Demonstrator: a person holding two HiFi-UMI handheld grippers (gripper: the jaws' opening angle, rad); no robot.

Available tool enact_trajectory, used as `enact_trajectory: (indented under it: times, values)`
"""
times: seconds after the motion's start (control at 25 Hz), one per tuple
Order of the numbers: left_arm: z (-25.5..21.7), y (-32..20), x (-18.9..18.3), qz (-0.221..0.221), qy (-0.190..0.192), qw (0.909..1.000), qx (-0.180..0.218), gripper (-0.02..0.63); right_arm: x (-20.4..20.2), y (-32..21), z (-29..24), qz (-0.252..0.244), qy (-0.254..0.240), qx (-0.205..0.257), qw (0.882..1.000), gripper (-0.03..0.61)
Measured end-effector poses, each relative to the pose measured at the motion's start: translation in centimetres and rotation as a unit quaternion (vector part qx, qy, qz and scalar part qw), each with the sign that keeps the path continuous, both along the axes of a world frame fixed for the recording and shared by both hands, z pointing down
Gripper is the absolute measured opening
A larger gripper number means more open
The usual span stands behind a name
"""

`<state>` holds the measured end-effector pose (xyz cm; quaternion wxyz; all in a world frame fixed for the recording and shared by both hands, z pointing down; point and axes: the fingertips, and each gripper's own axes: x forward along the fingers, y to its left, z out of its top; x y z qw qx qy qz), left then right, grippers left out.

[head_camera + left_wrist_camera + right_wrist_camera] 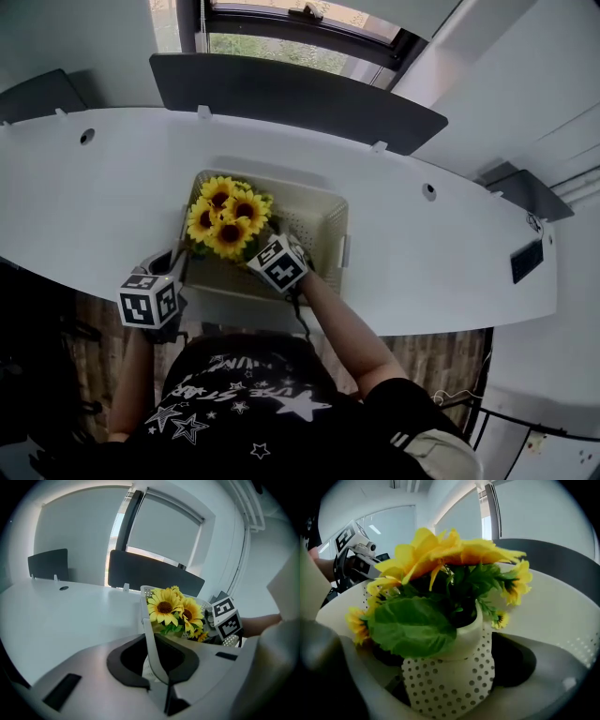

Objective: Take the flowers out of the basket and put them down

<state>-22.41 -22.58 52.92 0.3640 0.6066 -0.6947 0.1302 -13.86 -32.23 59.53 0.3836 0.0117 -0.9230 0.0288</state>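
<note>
A bunch of yellow sunflowers [225, 217] stands in the left end of a cream perforated basket [328, 234] on the white table [94, 206]. In the right gripper view they rise from a white pot with dots [454, 667], with a big green leaf [410, 625] in front. My right gripper [261, 248] is inside the basket, and its jaws stand wide open on either side of the pot. My left gripper [157, 660] is at the basket's near left corner, shut on the thin basket wall [149, 634].
A dark divider screen [291, 94] runs along the table's far edge below a window. Cable holes [428, 191] sit in the tabletop. The basket's right half holds nothing. The table's near edge is right against the person's body.
</note>
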Motion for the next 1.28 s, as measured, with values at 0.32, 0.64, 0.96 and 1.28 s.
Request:
enact_trajectory:
  times: [0.32,0.64,0.96,1.28]
  values:
    - [0.1,0.0,-0.1,-0.016,-0.004,0.9999,0.000,0.040,-2.1,0.3,0.9,-0.012,-0.026,0.005,1.000,0.528]
    - [0.1,0.1,-0.1,-0.023,-0.014,0.9996,-0.003,0.034,-3.5,-0.1,1.8,-0.008,-0.018,0.013,1.000,0.529]
    - [0.1,0.2,0.2,-0.021,-0.023,0.9995,-0.007,0.031,-5.4,-0.3,1.8,0.000,-0.031,0.035,0.999,0.528]
    - [0.1,0.2,0.1,-0.020,-0.022,0.9995,-0.005,0.029,-7.3,-1.1,1.4,0.031,-0.072,0.031,0.996,0.526]
